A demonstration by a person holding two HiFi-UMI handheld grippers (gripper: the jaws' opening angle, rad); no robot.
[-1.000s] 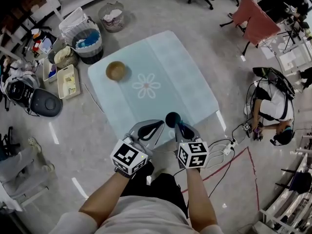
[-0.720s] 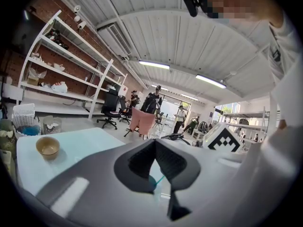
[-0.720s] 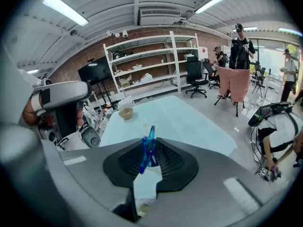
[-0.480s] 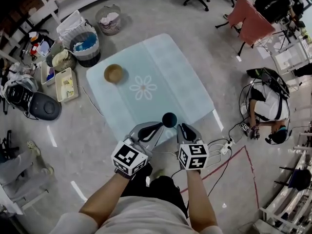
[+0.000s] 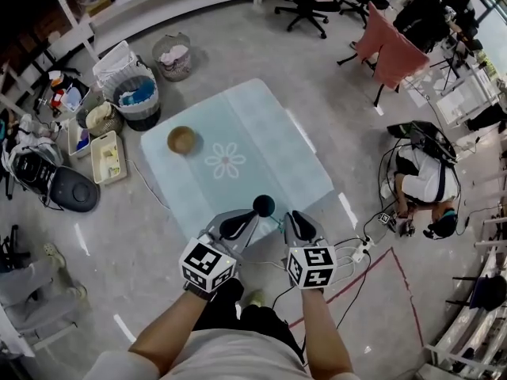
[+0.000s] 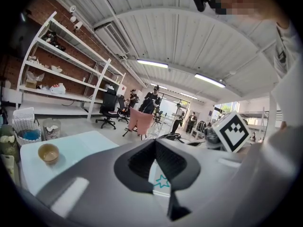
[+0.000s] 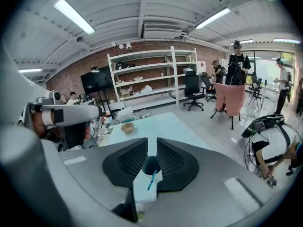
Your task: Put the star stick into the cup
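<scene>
A dark round cup [image 5: 264,205] stands near the front edge of the pale blue table [image 5: 269,133]. In the right gripper view, the cup [image 7: 150,164] shows through the slit between the jaws. A thin blue stick [image 7: 151,178] lies on the table just in front of the cup. Its teal star [image 6: 161,182] shows under the left jaws. My left gripper [image 5: 238,226] sits left of the cup, jaw tips touching, holding nothing. My right gripper [image 5: 297,222] sits right of the cup, jaws a narrow slit apart, with nothing between them.
A wooden bowl [image 5: 181,139] sits at the table's far left corner. Baskets and bins [image 5: 136,85] crowd the floor beyond that corner. A person [image 5: 424,180] crouches on the floor to the right among cables. Office chairs [image 5: 388,50] stand further back.
The head view has drawn back, so the table looks smaller. Both grippers stay at the front edge. The cup now sits between their tips rather than at the right gripper's tip.
</scene>
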